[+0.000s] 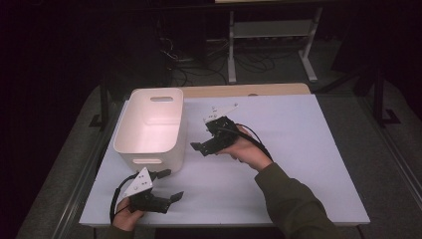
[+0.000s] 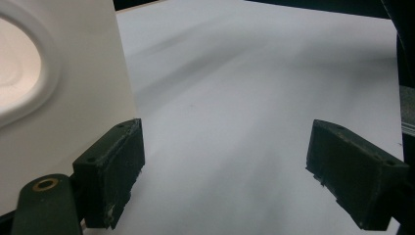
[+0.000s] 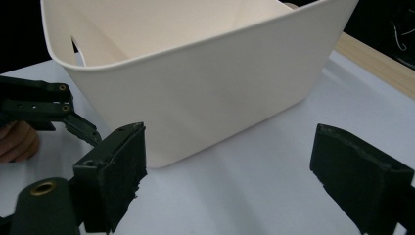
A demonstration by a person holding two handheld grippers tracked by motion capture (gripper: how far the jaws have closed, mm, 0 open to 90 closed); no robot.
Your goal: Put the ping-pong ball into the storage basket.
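A white plastic bin (image 1: 130,102) with handle slots stands at the left of the white table top (image 1: 288,149); no thing shows inside it. My right gripper (image 1: 201,137) is just right of the bin and points at its side wall (image 3: 195,88). In the right gripper view its jaws (image 3: 225,181) stand wide apart with nothing between them. My left gripper (image 1: 169,184) lies low near the front edge, below the bin's near end. Its jaws (image 2: 225,181) are open over bare table, and the bin wall (image 2: 73,98) is close beside the left one.
The right gripper view also shows the left gripper (image 3: 49,105) and the hand (image 3: 17,142) holding it, off to the left of the bin. A wooden strip (image 1: 249,90) runs along the table's far edge. Beyond it are desk legs and cables on a dark floor.
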